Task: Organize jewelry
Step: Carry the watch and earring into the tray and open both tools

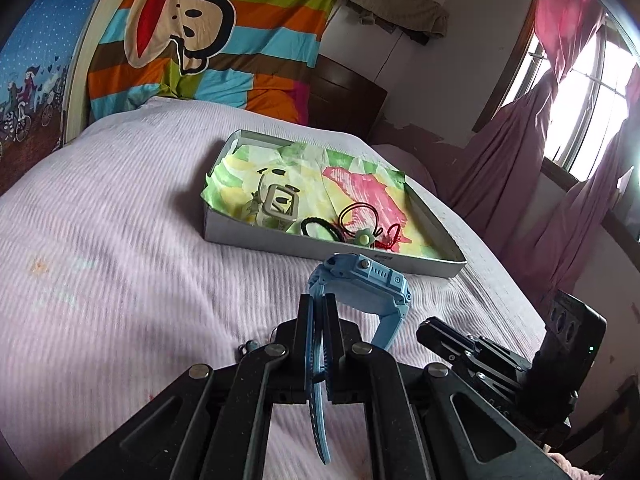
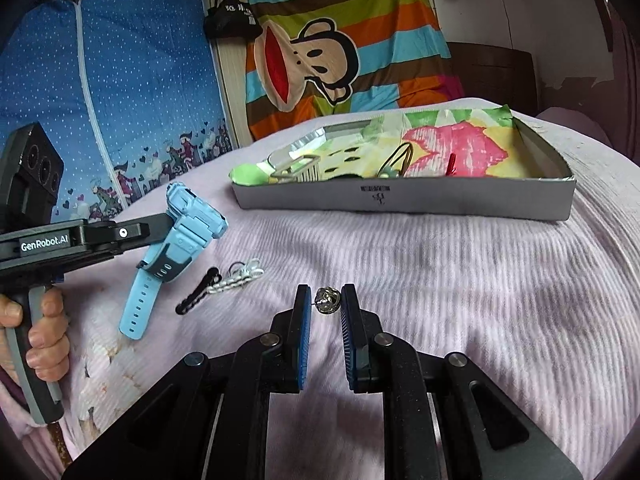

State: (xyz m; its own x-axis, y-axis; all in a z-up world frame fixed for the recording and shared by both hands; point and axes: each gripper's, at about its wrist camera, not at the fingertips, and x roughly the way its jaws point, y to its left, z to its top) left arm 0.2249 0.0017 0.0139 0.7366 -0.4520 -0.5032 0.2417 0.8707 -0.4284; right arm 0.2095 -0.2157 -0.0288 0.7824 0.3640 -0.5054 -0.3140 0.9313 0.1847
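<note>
The left gripper (image 1: 319, 312) is clamped on one strap of a blue watch (image 1: 362, 284), lifted above the pink bedspread (image 1: 120, 240). The watch face tilts up toward the box (image 1: 336, 248); its free strap hangs lengthwise down toward the bedspread. The right gripper (image 2: 326, 304) holds a small silver ring (image 2: 327, 300) pinched between its fingertips, close in front of the box.

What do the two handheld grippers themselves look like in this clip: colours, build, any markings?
Both are matte black linkage grippers with silver pivot bolts. The right gripper has ribbed blue pads on flat black fingers. The left gripper carries white "GenRobot.AI" lettering on its side, a black camera block with round lenses on top, and a grey-and-black pistol handle.
</note>
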